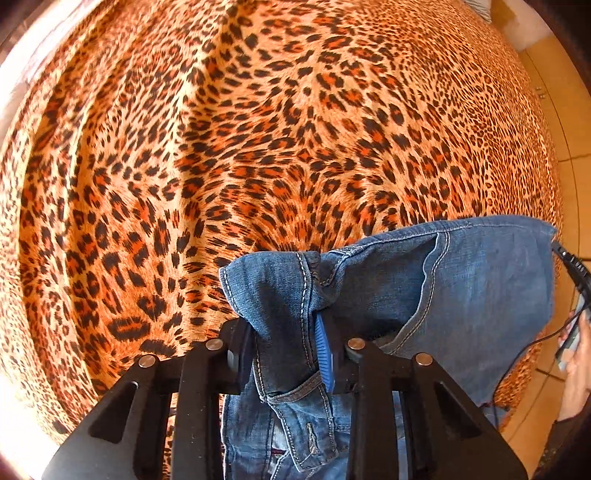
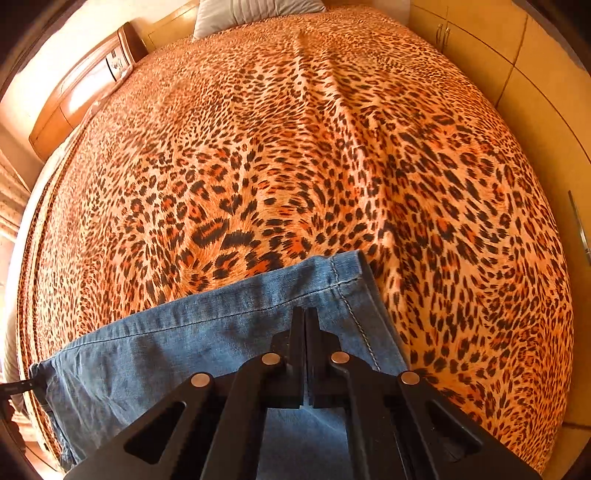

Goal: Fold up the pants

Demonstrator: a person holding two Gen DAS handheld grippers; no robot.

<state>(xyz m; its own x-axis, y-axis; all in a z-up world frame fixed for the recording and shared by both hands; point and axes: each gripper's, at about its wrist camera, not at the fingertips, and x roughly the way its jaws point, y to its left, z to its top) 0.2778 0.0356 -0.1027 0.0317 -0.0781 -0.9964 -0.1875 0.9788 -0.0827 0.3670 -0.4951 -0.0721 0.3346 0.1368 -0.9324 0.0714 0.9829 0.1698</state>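
Blue denim pants [image 1: 461,288] hang above a bed with a leopard-print cover [image 1: 258,129]. My left gripper [image 1: 286,332] is shut on a bunched seam and waistband part of the pants, with the cloth draped over its fingers. In the right wrist view my right gripper [image 2: 304,321] is shut on the pants [image 2: 184,350] near a hemmed leg end [image 2: 347,273], its two fingers pressed together with thin cloth between them. The pants stretch to the left from there.
The leopard-print cover [image 2: 295,147] fills the bed. A grey pillow [image 2: 255,11] and a wooden headboard [image 2: 81,92] lie at the far end. Wooden cabinets [image 2: 480,48] stand at right. A hand holding the other gripper [image 1: 576,354] and a black cable [image 1: 532,343] show at right.
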